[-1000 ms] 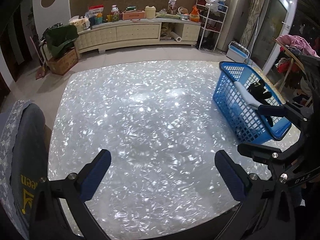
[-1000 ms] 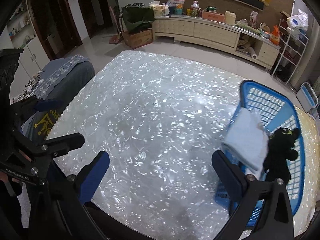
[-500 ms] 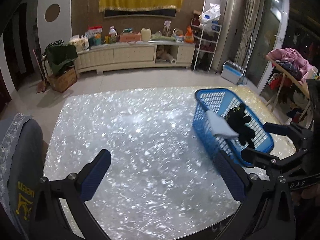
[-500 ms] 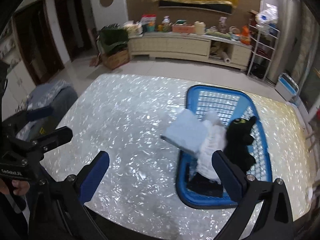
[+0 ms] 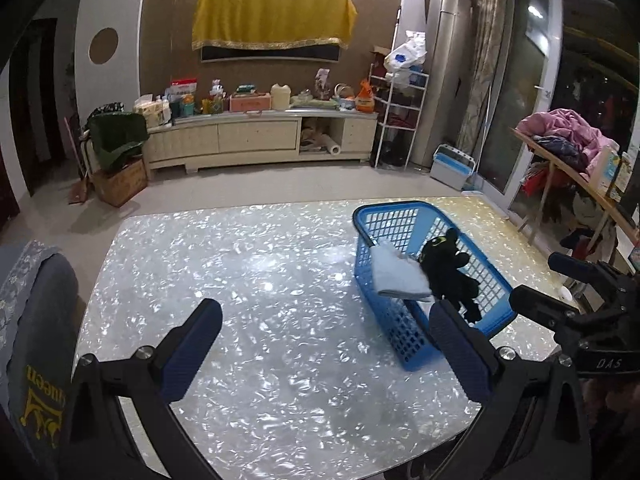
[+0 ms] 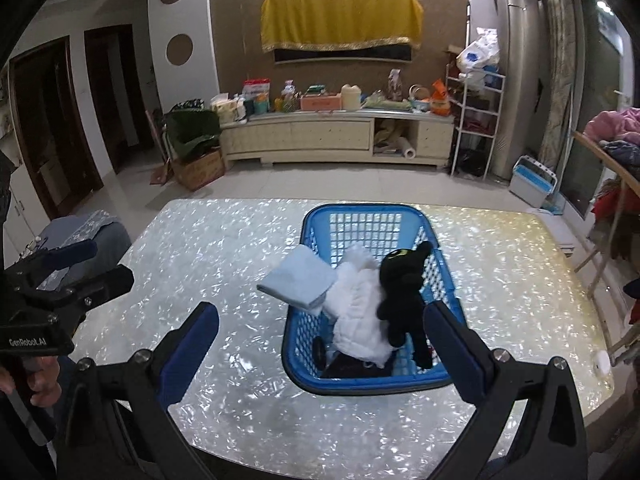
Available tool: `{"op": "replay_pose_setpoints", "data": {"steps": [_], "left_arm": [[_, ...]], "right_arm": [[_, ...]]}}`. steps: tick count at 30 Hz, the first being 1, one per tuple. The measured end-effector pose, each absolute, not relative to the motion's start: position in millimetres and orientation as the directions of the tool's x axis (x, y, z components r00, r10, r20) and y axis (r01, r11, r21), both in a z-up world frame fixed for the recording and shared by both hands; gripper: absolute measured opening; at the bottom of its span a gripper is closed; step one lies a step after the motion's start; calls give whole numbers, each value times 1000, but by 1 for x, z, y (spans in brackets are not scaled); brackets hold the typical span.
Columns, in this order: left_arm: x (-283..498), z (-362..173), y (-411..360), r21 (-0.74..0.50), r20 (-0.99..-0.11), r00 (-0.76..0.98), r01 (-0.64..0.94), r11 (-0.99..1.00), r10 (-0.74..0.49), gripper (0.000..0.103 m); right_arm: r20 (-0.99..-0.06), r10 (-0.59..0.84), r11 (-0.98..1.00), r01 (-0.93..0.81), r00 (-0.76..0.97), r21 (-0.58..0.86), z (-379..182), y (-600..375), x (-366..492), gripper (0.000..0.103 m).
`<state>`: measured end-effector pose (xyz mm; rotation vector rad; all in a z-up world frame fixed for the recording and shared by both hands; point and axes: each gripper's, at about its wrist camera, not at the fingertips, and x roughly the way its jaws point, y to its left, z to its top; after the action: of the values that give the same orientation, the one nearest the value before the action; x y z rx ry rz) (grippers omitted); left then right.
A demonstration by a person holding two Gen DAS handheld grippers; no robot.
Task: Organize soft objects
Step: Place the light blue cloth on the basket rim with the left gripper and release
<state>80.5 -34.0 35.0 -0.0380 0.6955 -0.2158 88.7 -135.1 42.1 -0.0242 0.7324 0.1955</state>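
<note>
— Looking at the blue basket point(image 6: 372, 380) on the table point(image 6: 240, 240): folded towel point(image 6: 298, 282) draped over its left rim, white garment point(image 6: 360, 312) and black plush point(image 6: 402, 300) inside.

— Jaws?

— My left gripper point(image 5: 326, 354) and right gripper point(image 6: 320, 354) are both spread, holding nothing. Everything looks light and floppy; I'd pinch the towel's folded edge, the plush by its body.

dim indoor light | glare speckles on table point(image 5: 280, 280) | fisheye-bent, dark corners | sharp
</note>
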Motion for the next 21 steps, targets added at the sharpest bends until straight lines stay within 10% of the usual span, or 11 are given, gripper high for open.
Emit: {"op": "replay_pose_setpoints", "data": {"steps": [21], "left_arm": [[30, 55, -61, -11, -523, 824, 248, 969, -217, 103]], "right_arm": [[-556, 139, 990, -132, 819, 54, 49, -157, 47, 103]]}}
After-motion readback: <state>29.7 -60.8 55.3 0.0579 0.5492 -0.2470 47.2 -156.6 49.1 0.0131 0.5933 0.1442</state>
